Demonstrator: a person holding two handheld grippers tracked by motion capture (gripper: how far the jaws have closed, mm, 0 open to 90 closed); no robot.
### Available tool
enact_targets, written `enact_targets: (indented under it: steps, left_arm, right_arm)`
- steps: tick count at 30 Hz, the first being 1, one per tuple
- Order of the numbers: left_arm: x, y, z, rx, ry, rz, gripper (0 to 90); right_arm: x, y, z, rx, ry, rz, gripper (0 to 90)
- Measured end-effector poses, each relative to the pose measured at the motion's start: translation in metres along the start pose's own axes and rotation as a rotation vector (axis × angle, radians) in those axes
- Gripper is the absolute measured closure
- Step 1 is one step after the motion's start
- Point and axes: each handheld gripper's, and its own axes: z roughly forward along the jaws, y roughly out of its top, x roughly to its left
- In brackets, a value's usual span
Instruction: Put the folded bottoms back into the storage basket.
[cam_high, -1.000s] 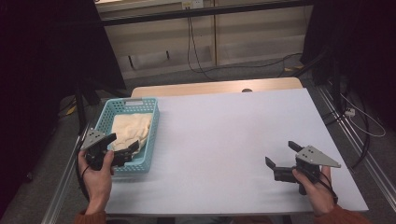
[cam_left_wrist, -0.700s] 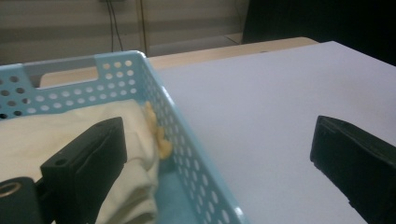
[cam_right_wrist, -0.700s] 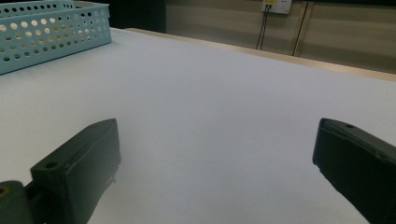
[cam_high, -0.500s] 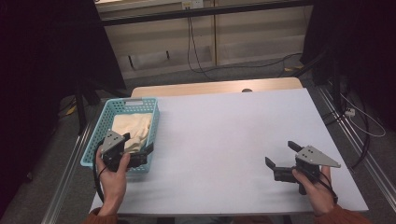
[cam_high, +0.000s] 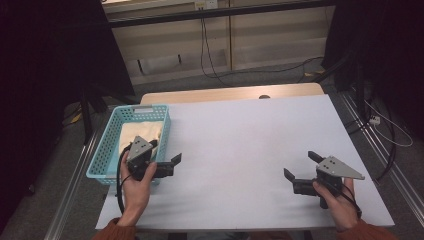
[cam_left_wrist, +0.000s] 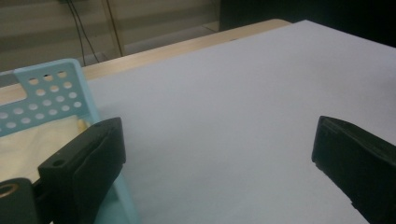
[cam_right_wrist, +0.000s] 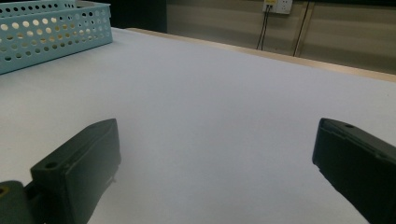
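White tabletop (cam_high: 250, 145) runs bare from a blue basket (cam_high: 111, 145) at its left edge, where a cream cloth (cam_high: 140, 134) lies folded inside. Over the past second the left gripper (cam_high: 170, 165) has swung from the basket's near corner toward the open table, jaws spread and empty. The right gripper (cam_high: 299, 172) has stayed put near the right edge, also released, so the cloth seems not yet taken.
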Motion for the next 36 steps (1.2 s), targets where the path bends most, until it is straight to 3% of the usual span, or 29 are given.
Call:
enact_targets:
  steps: [4, 8, 13, 20, 23, 26, 29, 33, 36]
  left_arm:
    - [-0.011, -0.003, 0.008, 0.019, -0.044, 0.021, 3.3]
    - [-0.019, -0.007, 0.011, 0.021, -0.059, 0.033, 3.5]
    - [-0.026, -0.012, 0.013, 0.011, -0.085, 0.018, 3.5]
    - [-0.038, -0.023, 0.021, 0.036, -0.149, 0.041, 3.3]
    - [-0.039, -0.027, 0.020, 0.018, -0.164, 0.018, 3.5]
    - [-0.037, -0.033, 0.021, 0.027, -0.127, 0.028, 3.9]
    - [-0.034, -0.037, 0.023, 0.037, -0.133, 0.005, 3.7]
    - [-0.035, -0.039, 0.025, 0.064, -0.140, 0.009, 3.6]
    - [-0.034, -0.040, 0.026, 0.079, -0.118, 0.009, 3.6]
  right_arm:
    - [0.000, 0.000, -0.001, -0.002, -0.002, 0.002, 1.0]
    - [0.000, 0.000, -0.001, -0.001, -0.001, 0.002, 1.0]
    - [0.000, -0.001, -0.002, -0.001, -0.004, 0.004, 0.9]
    - [-0.001, -0.002, -0.006, -0.002, -0.014, 0.008, 1.0]
    - [-0.001, -0.003, -0.006, -0.001, -0.015, 0.011, 1.0]
    - [-0.001, -0.003, -0.006, -0.001, -0.015, 0.015, 1.0]
    - [-0.001, -0.003, -0.005, 0.002, -0.012, 0.015, 1.0]
    - [-0.002, -0.002, -0.003, 0.004, -0.008, 0.014, 1.0]
    - [-0.001, -0.002, -0.002, 0.005, -0.005, 0.010, 1.0]
